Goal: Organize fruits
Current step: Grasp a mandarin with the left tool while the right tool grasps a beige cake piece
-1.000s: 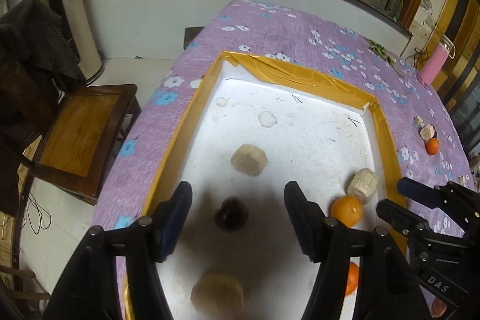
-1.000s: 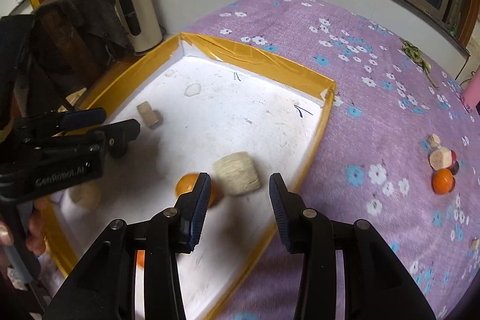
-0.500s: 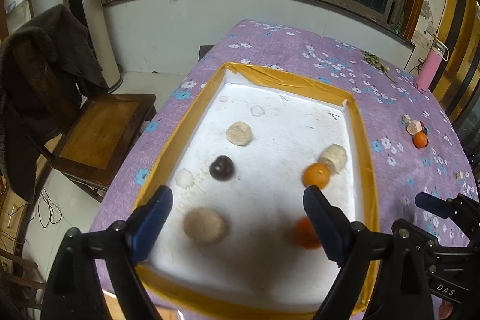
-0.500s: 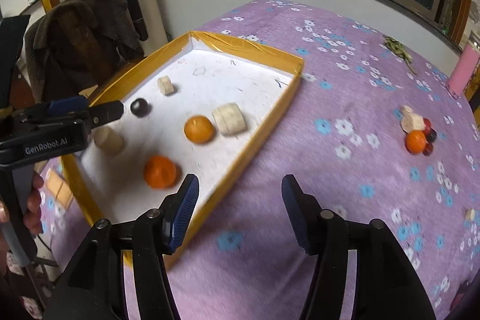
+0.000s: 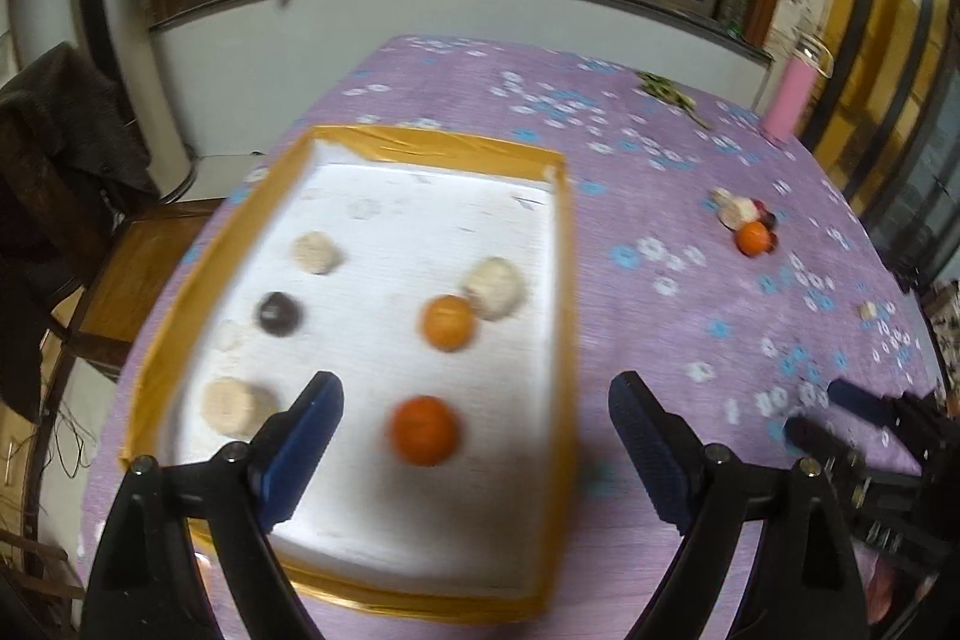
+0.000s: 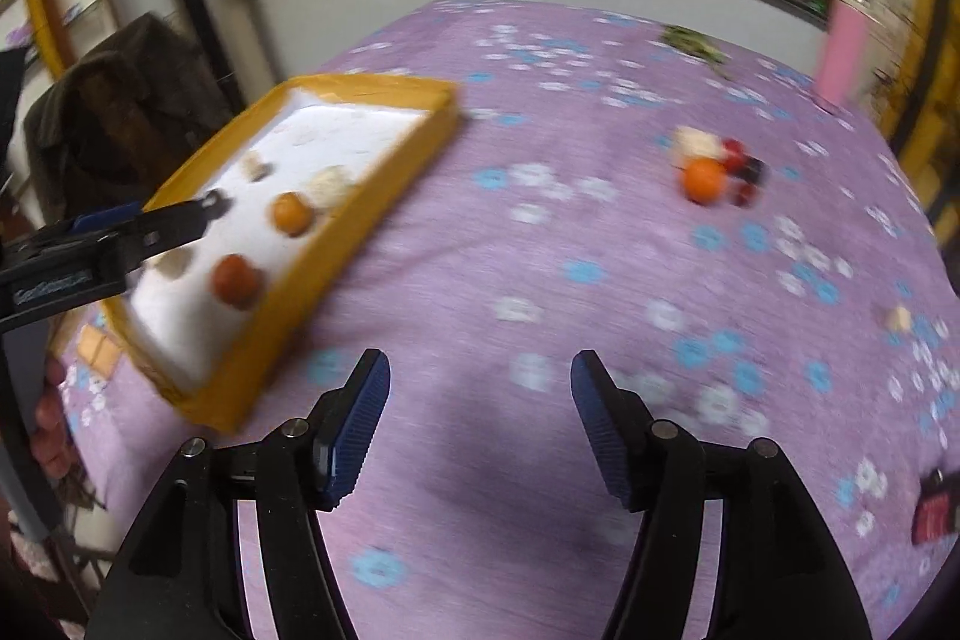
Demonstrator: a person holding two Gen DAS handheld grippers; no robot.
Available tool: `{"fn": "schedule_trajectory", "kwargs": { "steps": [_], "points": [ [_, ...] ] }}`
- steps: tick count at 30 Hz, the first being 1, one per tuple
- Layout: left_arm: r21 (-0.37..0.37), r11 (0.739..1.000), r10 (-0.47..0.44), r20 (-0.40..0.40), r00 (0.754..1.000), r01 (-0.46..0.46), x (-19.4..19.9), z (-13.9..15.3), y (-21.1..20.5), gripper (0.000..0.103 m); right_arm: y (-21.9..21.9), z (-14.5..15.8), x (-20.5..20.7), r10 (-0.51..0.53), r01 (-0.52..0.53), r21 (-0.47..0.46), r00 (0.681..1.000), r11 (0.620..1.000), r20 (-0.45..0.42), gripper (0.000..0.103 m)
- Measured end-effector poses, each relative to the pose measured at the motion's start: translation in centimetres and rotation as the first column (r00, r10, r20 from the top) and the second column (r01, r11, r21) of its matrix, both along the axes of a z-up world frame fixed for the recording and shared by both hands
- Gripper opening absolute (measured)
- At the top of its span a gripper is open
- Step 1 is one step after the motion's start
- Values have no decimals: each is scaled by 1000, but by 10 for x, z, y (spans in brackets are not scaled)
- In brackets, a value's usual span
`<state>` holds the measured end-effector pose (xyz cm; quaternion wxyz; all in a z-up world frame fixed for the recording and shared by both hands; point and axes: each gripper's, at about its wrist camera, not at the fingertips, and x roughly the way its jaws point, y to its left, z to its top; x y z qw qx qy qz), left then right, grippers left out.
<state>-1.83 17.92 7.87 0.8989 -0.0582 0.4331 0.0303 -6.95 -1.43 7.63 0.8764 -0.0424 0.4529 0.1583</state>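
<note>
Left claw (image 5: 474,421): spread wide, holding nothing; it hung above the near end of the tray, blue pads apart.
Right claw (image 6: 480,415): spread wide, holding nothing; it hung over bare purple cloth, right of the tray.
Tray (image 5: 561,292): white floor, yellow-taped rim, lying on the left part of the surface.
Fruit in tray: a darker orange (image 5: 425,430) lay nearest the left claw; a second orange (image 5: 447,322) lay farther in, touching a pale round piece (image 5: 497,279) at its right.
Other tray contents: a dark round fruit (image 5: 278,313) lay left of centre; pale pieces lay beyond it (image 5: 313,251) and at the near left corner (image 5: 231,405). All were blurred; kinds could not be told.
Fruit outside tray: an orange (image 6: 703,180) lay on the cloth well apart from the tray, in a small cluster with a pale piece (image 6: 690,141) and small red and dark fruits (image 6: 743,169).
Surface (image 6: 540,250): covered in purple cloth with white and blue flowers.
Far edge: a pink bottle (image 5: 787,103) stood at the right rear corner.
Surroundings: a wooden chair (image 5: 129,280) stood left of the surface.
</note>
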Motion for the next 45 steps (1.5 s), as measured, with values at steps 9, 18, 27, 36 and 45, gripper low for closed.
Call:
{"fn": "schedule_trajectory", "kwargs": {
  "steps": [9, 18, 27, 36, 45],
  "points": [
    [3, 994, -113, -48, 992, 114, 12, -8, -69, 92, -153, -1, 36, -341, 342, -29, 939, 939, 46, 62],
    [-3, 989, -149, -91, 985, 149, 32, -21, -111, 92, -260, -27, 86, -531, 531, -18, 847, 847, -1, 62],
    [-17, 984, -180, -108, 978, 179, 85, -25, -150, 92, -269, -46, 103, -528, 528, 4, 849, 849, -4, 48],
    [-74, 975, -217, -127, 968, 208, 165, -45, -205, 92, -266, -33, 97, -479, 478, 35, 878, 877, 15, 24],
    [-130, 962, -255, -104, 961, 242, 195, -60, -222, 39, -246, -24, 80, -397, 396, 46, 918, 917, 8, 24]
  ]
}}
